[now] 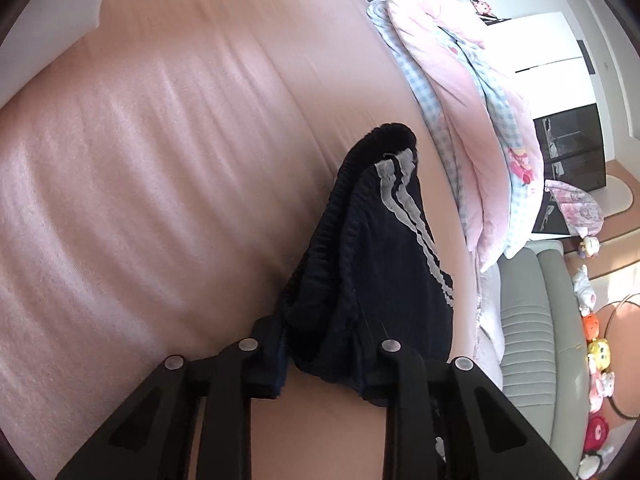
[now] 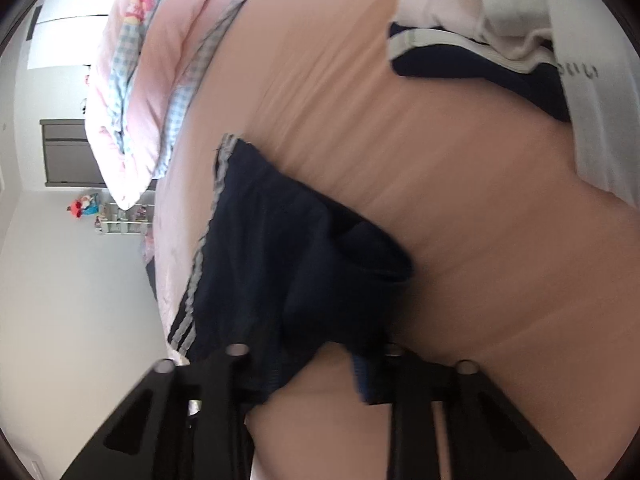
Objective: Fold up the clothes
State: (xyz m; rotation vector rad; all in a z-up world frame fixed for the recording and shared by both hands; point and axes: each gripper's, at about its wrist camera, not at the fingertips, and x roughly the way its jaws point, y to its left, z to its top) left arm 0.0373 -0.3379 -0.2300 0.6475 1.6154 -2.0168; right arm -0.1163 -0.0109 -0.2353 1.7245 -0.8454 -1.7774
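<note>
Dark navy shorts [image 1: 372,248] with white side stripes stretch away from my left gripper [image 1: 324,360] over the pink bed sheet [image 1: 160,160]. That gripper is shut on a bunched edge of the cloth near the gathered waistband. In the right wrist view the same shorts [image 2: 288,240] run from my right gripper [image 2: 316,372], which is shut on another part of the edge. Their striped side lies toward the left of that view. The fingertips of both grippers are hidden in the dark fabric.
A pink and blue-check quilt [image 1: 460,120] is heaped along the bed's far side, also the quilt [image 2: 152,80]. A pile of white and navy clothes [image 2: 480,40] lies further up the sheet [image 2: 480,240]. Beyond the bed edge stand a grey padded seat [image 1: 532,320] and soft toys [image 1: 596,340].
</note>
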